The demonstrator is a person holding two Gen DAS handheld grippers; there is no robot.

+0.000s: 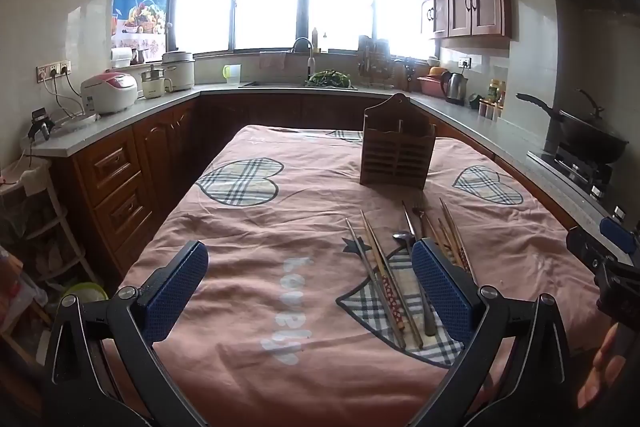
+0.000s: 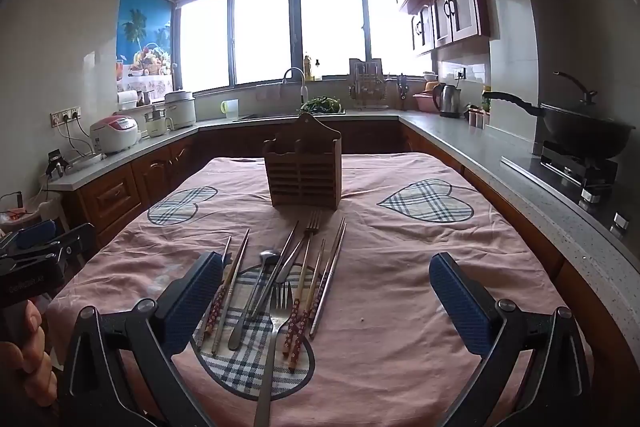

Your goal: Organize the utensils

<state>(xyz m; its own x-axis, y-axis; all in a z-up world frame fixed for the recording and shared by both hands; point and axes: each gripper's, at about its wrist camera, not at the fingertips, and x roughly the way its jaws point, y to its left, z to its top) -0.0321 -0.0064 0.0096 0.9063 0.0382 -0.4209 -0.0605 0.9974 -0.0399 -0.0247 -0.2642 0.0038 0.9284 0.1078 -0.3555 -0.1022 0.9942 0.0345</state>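
A brown wooden utensil holder [image 2: 303,171] stands upright on the pink cloth-covered table [image 2: 400,267], also in the left wrist view [image 1: 397,151]. In front of it lie loose utensils: a spoon [image 2: 256,291], two forks [image 2: 276,315], a knife and several chopsticks [image 2: 298,311]; they also show in the left wrist view [image 1: 384,275]. My right gripper [image 2: 326,303] is open and empty, just above the pile's near right. My left gripper [image 1: 310,291] is open and empty, left of the pile; its right finger [image 1: 440,291] hides part of it.
Kitchen counters wrap around the table: rice cookers [image 1: 110,91] on the left, a sink [image 2: 296,115] at the back, a kettle [image 2: 448,99] and a wok on the stove [image 2: 580,135] on the right. The other gripper shows at each view's edge.
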